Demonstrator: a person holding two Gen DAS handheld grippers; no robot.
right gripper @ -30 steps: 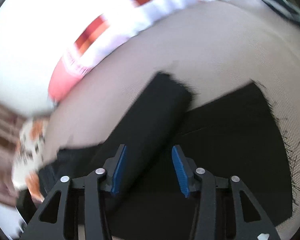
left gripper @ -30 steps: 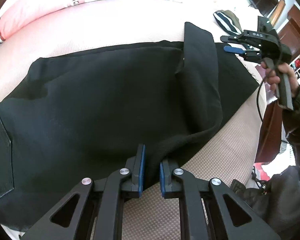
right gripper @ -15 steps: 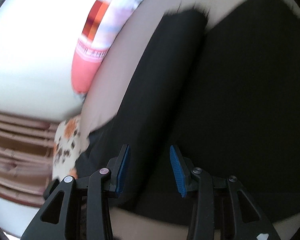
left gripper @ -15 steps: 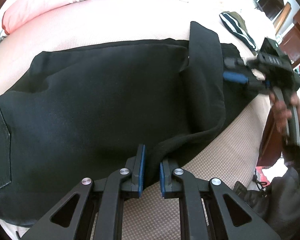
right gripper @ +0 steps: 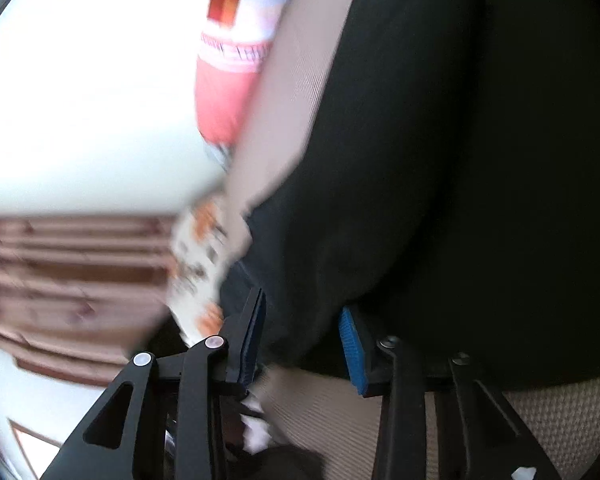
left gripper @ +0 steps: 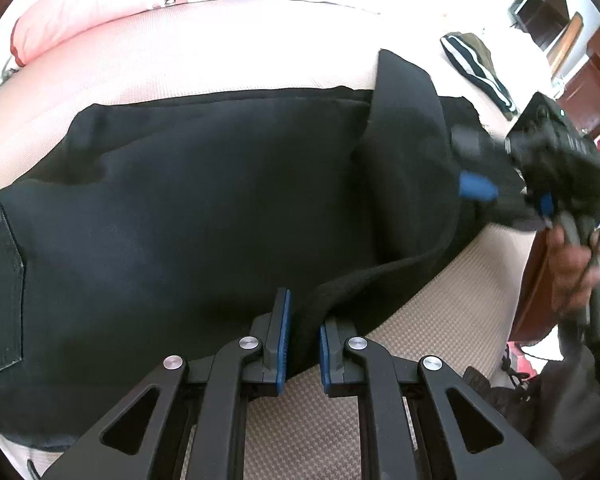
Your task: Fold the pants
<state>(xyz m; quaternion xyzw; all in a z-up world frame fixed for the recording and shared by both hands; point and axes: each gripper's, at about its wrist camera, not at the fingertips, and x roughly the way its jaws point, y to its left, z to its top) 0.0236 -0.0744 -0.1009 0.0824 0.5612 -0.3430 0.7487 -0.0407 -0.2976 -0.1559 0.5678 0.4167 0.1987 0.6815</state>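
Note:
Black pants [left gripper: 220,200] lie spread across the beige bed cover [left gripper: 440,304], one leg folded back over the rest. My left gripper [left gripper: 303,320] is shut on the near edge of that folded leg, and the cloth rises between its blue pads. My right gripper [left gripper: 470,164] has come in low from the right at the fold's far end. In the right wrist view, blurred, the right gripper [right gripper: 300,320] has the rounded fold of the pants [right gripper: 460,160] between its jaws. They are closing, and a gap shows beside the blue pad [right gripper: 352,344].
A pink and white pillow [left gripper: 100,16] lies along the far side of the bed. A striped garment [left gripper: 476,68] sits at the far right. Wooden furniture [left gripper: 588,92] stands past the bed's right edge, where a person's hand [left gripper: 572,264] grips the right handle.
The right gripper dropped from above the bed's right edge to the folded leg and pushed its jaws around the fold. The left gripper kept its hold in place.

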